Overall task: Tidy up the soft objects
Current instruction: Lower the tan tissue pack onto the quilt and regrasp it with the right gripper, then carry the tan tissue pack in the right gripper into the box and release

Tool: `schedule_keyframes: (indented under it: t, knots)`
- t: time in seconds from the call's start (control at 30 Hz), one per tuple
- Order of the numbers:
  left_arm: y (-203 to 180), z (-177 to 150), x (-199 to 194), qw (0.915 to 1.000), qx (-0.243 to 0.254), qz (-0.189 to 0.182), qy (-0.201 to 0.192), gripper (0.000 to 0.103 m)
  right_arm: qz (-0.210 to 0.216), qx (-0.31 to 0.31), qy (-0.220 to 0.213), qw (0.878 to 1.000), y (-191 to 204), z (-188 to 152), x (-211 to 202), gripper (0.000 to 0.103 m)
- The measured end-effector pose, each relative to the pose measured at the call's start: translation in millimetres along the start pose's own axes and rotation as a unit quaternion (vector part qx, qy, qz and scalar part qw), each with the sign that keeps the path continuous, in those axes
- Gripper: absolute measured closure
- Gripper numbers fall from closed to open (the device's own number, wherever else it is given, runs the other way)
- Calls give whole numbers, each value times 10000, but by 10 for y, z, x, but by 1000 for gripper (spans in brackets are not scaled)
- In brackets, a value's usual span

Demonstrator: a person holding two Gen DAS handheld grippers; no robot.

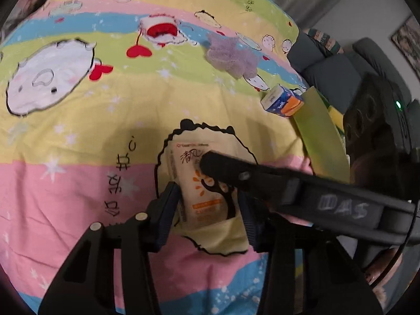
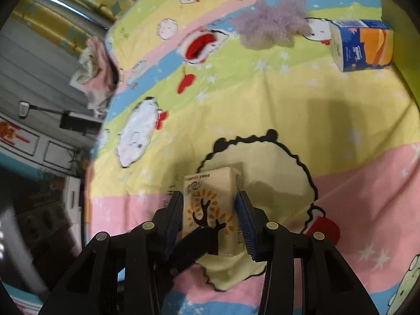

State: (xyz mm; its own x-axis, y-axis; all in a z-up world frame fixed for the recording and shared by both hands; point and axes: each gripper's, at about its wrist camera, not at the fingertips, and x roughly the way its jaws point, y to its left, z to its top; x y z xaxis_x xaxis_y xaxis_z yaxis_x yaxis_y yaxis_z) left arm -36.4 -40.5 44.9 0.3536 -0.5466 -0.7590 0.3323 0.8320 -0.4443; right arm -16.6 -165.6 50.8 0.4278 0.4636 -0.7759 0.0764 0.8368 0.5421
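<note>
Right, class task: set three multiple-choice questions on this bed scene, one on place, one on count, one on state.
1. Where is the yellow tissue pack? A on the floor; B between the fingers of the right hand-held gripper; C in a drawer.
2. How many tissue packs show? A two; B one; C four.
3. The purple fluffy star is: A gripped; B bagged; C lying free on the sheet.
Answers: B, its fingers flank the pack; A, the yellow one plus a blue tissue pack; C, nothing touches it.
</note>
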Motion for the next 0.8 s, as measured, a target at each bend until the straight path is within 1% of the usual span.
schedule_keyframes:
  t: [0.07,0.13,0.27,0.37,0.47,0.6,0.67,0.73,0.8]
  knots:
    - [-38,-16,35,9998,142,152,-31,64,-244,-76,46,9997,3,-5,71,58]
    - [-46,-26,38,9996,164,206,-93,64,-298,-90,56,9995,-4,-6,120,58]
    - [-123,-40,-64,9988,329,166,-313,64,-196,-119,-9,9997,-11,-10,84,58]
    - [-272,-43,-205,9969,504,55,-608,64,-80,-145,-180,9997,-10,-15,-63,58]
    - [-512,-34,-341,9929,748,-25,-924,64,-26,-319,-547,9980,24,-22,-345,58]
    - [-944,9,-412,9856,1060,-248,-1293,64,-53,-384,-1159,9925,-22,-22,-823,58]
    - [-1193,33,-373,9815,1252,-367,-1401,64,-108,-350,-1462,9886,-100,-15,-1060,58]
    - [-1464,62,-315,9761,1499,-527,-1481,64,-252,-271,-1767,9836,-215,-12,-1300,58]
    - [-1669,88,-275,9714,1726,-651,-1496,64,-313,-53,-2055,9781,-386,-18,-1539,58]
